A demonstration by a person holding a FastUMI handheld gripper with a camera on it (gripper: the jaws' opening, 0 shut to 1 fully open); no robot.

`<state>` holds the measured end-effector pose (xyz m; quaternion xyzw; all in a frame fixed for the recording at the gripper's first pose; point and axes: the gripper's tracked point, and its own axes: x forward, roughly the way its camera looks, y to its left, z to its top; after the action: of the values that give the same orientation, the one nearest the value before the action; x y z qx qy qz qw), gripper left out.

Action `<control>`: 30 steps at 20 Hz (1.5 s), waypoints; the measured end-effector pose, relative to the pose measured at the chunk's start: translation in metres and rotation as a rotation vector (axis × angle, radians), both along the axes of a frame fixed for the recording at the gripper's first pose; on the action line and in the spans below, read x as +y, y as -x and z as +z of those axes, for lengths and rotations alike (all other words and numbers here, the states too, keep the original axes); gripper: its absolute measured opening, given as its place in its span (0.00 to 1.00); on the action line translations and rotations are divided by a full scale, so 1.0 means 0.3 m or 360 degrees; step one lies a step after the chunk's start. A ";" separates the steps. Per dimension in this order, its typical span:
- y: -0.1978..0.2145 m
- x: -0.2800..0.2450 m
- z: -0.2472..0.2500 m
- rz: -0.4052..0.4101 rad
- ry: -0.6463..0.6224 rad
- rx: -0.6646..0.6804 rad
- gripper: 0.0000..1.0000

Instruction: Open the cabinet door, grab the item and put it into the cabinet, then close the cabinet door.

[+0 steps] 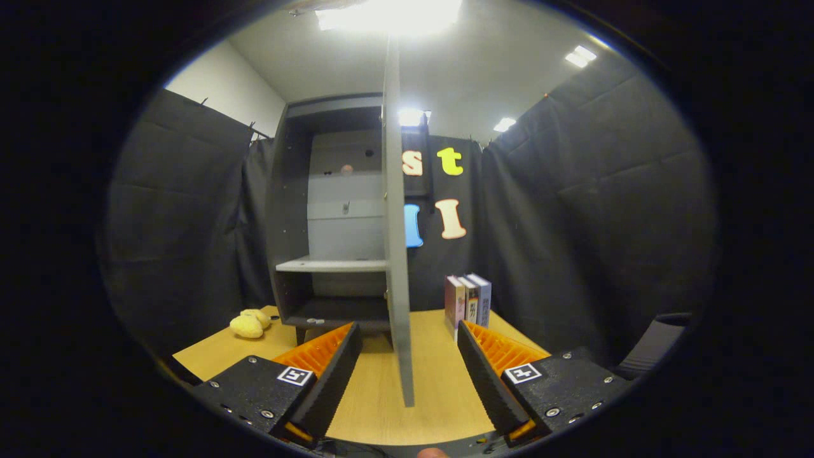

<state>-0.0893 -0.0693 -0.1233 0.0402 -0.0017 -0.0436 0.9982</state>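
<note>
A tall grey cabinet [299, 222] stands on the wooden table [439, 394], its inside showing a white shelf [331, 265] and a dark bottom compartment. Its grey door [395, 242] is swung wide and I see it edge-on, reaching toward me between my fingers. My gripper [410, 346] is open, one finger on each side of the door's lower edge, neither pressing on it. Three upright books [467, 300] stand just beyond the right finger. A yellow soft item [249, 323] lies on the table left of the cabinet, beyond the left finger.
Black cloth walls close in the booth on the left, back and right. The table's left edge runs near the yellow item. A dark curved object [655, 340] sits low at the right, beside the table.
</note>
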 end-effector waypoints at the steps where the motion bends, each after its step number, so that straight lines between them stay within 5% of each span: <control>1: 0.005 0.047 -0.078 0.0006 -0.0042 0.0034 0.94; 6: -0.030 0.287 -0.534 0.0118 0.0002 0.0209 0.94; 10: -0.064 0.475 -0.742 0.0247 -0.0011 0.0366 0.94; 19: -0.257 0.654 -0.814 0.0336 -0.0084 0.0354 0.93; 23: -0.263 0.613 -0.814 0.0259 -0.0058 0.0361 0.48; 30: -0.240 0.582 -0.704 0.0236 -0.0028 0.0384 0.47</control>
<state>-0.0172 0.1053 -0.3346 0.0434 0.1218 0.0258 0.9913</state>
